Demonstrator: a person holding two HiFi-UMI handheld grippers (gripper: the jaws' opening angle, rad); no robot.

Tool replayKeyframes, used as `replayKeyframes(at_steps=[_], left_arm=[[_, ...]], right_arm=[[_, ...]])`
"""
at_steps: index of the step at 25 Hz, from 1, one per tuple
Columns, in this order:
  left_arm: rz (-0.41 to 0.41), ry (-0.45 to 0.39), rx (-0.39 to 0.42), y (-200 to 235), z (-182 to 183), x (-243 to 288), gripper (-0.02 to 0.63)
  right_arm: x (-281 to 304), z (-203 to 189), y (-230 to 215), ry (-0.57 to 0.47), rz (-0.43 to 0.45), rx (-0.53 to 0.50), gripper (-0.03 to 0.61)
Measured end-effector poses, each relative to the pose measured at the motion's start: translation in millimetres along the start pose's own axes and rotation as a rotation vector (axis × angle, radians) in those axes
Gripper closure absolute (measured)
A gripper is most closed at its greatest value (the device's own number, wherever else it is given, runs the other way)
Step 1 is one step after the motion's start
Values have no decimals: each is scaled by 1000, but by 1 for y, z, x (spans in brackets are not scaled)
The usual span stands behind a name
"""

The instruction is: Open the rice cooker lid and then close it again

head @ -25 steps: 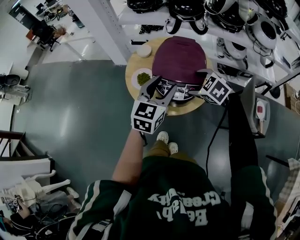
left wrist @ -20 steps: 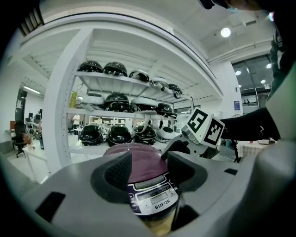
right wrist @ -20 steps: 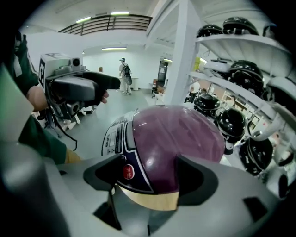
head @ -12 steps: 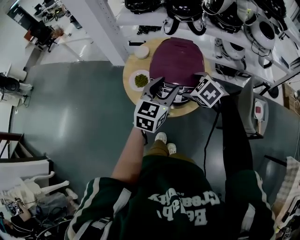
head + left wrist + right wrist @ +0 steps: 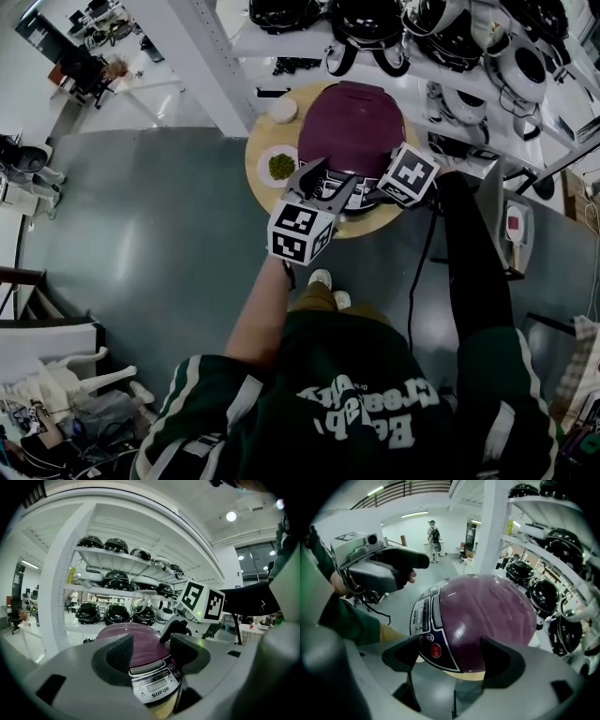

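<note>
Overhead, the left gripper (image 5: 326,180) partly hides the rice cooker (image 5: 349,127).

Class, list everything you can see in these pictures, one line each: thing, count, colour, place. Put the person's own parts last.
Domed rice cooker: one, purple with a silver control panel, lid shut, on the table.
Round wooden table: one, pale wood, in front of the shelving.
Small plate of green bits: one, white, on the table left of the cooker.
Small bowl: one, white, at the table's back left.
Metal shelving: one unit, white, behind the table.
Shelved cookers: several, mostly black, on the shelving.
Floor: grey.
Shoes: two, pale, on the floor by the table.
Left gripper: one, grey, facing the control panel, open, empty.
Right gripper: one, grey, above the cooker's front, jaws just been opening, gripping nothing.
</note>
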State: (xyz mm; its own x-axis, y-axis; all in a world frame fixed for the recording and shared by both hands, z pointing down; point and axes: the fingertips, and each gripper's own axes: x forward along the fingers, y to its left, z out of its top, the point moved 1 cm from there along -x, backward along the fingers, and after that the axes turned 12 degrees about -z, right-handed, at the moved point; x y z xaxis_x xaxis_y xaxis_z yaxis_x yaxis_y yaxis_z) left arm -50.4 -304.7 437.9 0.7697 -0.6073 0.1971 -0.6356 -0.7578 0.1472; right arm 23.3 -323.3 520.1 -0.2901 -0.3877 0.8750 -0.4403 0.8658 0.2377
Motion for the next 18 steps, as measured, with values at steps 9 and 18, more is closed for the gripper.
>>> replayKeyframes(at_steps=[9,18], left_arm=[[36,31,-9,20,-8,-12,365],[47,42,-22,33,-13,-10,363]], right_arm=[[-5,0,-8,-109,-38,-33,221],[-5,21,6,-232,-11,-15,210]])
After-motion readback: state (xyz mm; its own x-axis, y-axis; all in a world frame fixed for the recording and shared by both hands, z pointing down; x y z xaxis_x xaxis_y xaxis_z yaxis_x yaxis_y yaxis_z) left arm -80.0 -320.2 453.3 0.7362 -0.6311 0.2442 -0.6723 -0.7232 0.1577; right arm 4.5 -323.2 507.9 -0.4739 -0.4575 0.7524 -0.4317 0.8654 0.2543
